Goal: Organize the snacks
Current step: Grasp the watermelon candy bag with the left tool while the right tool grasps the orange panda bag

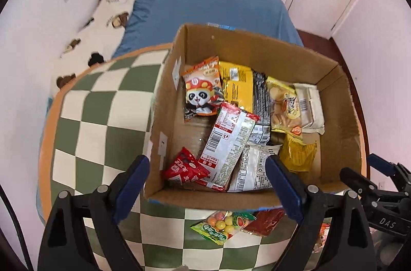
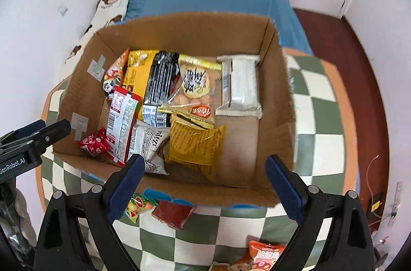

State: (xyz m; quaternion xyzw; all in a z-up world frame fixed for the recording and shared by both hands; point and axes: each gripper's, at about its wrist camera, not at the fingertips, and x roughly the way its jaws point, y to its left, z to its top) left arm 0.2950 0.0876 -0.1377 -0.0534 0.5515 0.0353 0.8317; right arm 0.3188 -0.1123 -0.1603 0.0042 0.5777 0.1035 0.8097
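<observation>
The box (image 1: 331,81) sits on a checked cushion (image 1: 108,101), its long axis across the left view, packets (image 2: 195,142) lying flat inside. Loose packets (image 1: 218,222) lie just before it. Left gripper (image 1: 208,183), marked "GenRobot.AI", and right gripper (image 2: 203,183), marked "DAS", both gape empty.
</observation>
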